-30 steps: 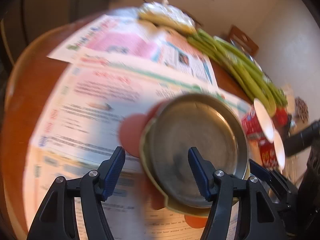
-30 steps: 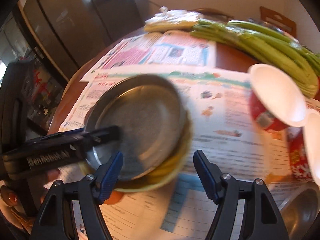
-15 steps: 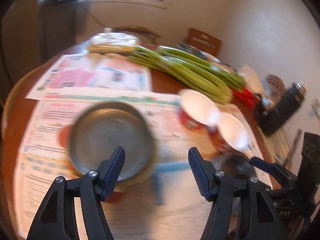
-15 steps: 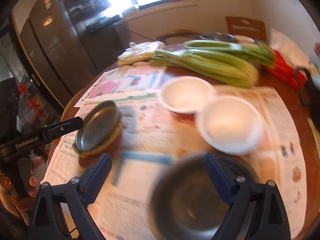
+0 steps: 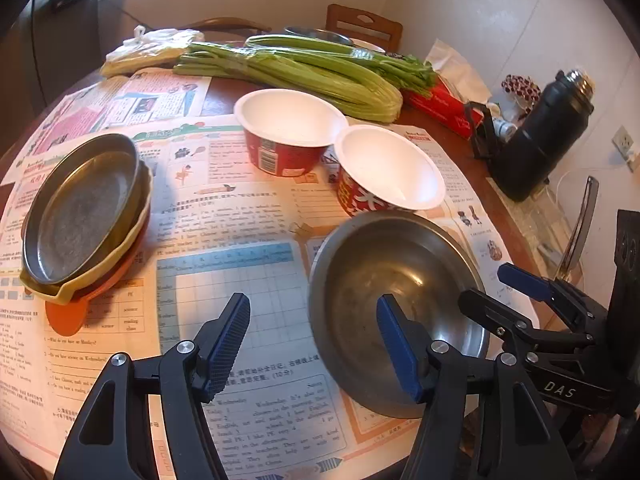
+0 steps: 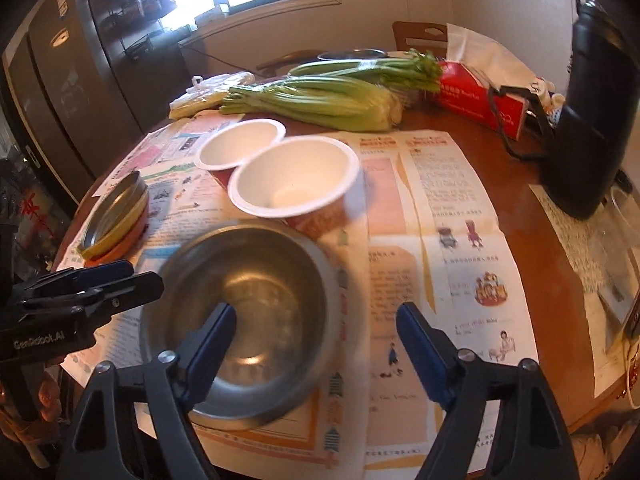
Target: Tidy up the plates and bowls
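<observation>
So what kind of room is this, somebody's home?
Most likely a home kitchen or dining corner: a round wooden table with celery and bowls on newspaper, a tall fridge, and a wooden chair.

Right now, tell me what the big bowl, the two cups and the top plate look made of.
Big bowl: likely stainless steel, dull grey sheen with soft reflections. Two cups: matte white inside, printed red outside, probably foam or coated paper. Top plate: metal, worn grey base, shiny rim.
</observation>
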Tool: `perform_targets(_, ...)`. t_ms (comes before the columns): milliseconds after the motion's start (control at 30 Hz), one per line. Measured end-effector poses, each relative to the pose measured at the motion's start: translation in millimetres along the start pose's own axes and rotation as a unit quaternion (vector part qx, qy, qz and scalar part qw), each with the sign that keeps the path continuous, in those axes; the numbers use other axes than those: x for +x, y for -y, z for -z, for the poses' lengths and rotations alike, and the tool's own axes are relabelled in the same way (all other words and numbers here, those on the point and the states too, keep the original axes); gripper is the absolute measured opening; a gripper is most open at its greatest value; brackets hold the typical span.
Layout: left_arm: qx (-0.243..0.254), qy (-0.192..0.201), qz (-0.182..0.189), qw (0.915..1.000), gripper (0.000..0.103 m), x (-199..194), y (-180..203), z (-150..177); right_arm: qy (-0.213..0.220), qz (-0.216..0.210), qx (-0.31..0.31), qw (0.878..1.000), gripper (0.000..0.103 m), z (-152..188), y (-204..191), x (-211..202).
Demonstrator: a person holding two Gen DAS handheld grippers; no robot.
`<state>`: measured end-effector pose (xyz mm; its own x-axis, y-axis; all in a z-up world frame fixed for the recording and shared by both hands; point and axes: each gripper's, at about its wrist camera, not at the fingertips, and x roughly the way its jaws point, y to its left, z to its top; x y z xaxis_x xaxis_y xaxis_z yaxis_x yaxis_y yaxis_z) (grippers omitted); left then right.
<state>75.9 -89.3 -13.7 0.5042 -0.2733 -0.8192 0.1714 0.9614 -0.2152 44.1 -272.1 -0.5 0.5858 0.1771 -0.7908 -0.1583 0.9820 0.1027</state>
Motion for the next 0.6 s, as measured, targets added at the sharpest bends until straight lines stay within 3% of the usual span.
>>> perform_targets(367,0.007,-0.001,-0.02,0.9998,0.067,16,19,0,0.003,-0.012,-0.017,1.0,0.06,8,-1,3)
perform_targets(600,0.021,0.002,-0.03,0.9993,0.063,18,23,0,0.003,-0.016,-0.019,1.0,0.056,8,-3,5)
